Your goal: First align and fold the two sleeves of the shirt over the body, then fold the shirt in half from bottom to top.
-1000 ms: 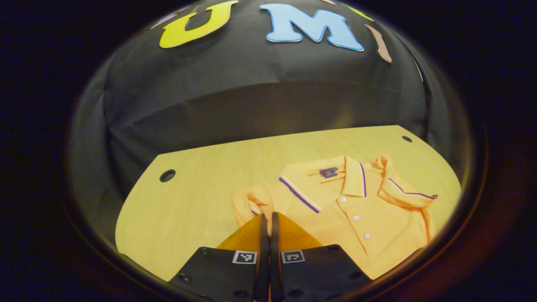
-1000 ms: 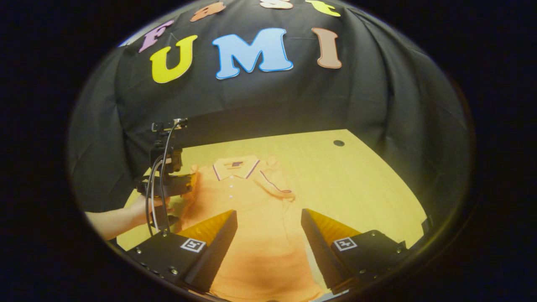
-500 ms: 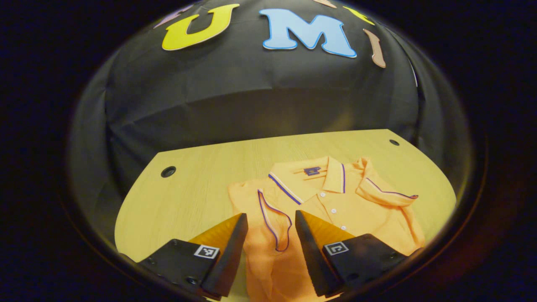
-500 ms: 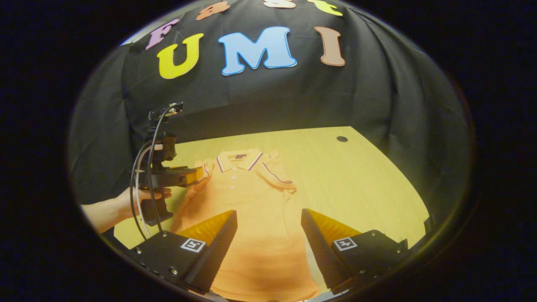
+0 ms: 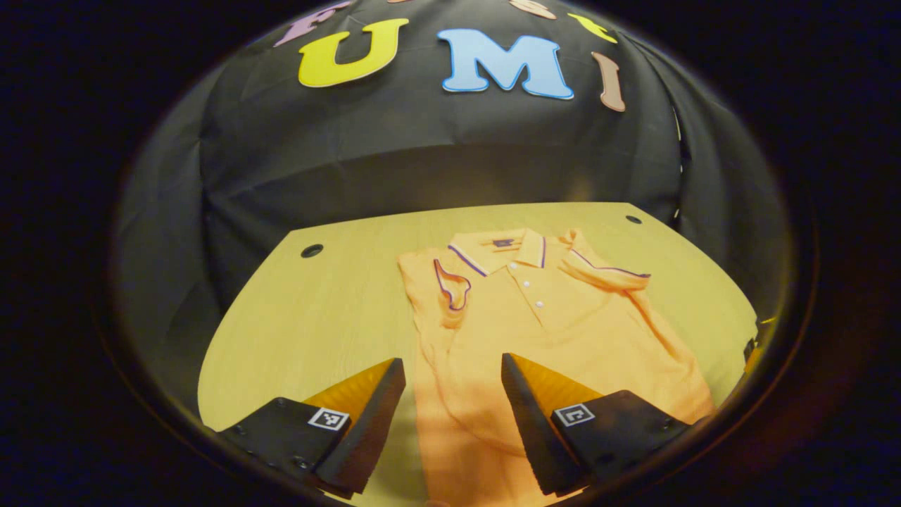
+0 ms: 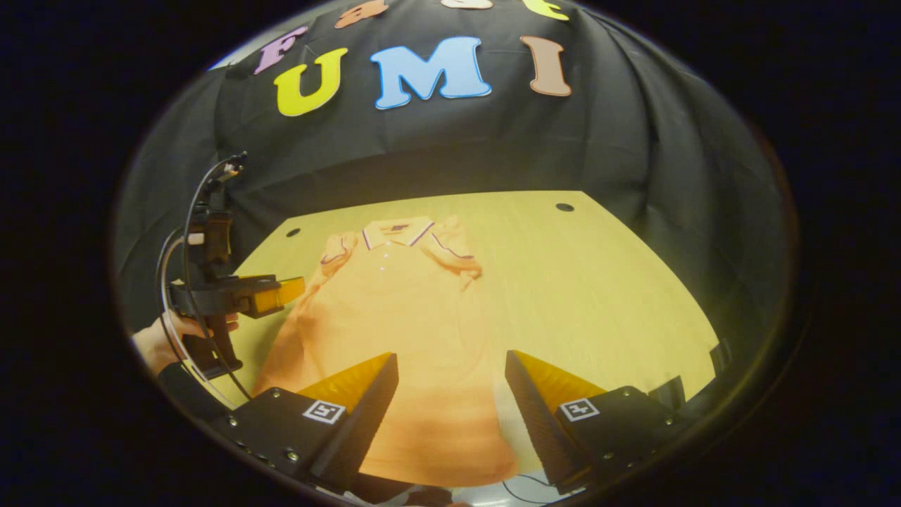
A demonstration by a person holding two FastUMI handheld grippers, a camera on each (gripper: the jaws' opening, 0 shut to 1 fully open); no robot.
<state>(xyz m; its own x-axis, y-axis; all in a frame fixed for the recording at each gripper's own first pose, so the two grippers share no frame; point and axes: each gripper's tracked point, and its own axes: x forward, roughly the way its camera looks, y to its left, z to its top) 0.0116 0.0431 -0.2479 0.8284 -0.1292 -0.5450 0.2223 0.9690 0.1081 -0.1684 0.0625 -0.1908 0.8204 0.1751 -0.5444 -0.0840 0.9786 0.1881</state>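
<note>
Left hand-held gripper (image 5: pixel 450 373): fingers spread apart, empty, raised over lower left part of shirt; also seen at left in right gripper view (image 6: pixel 278 292), held by hand (image 6: pixel 165 338).
Orange polo shirt (image 5: pixel 556 331): flat on wooden bench (image 5: pixel 331 317), collar toward booth wall, both sleeves folded in over body.
Right hand-held gripper (image 6: pixel 450 373): fingers spread apart, empty, above shirt hem.
</note>
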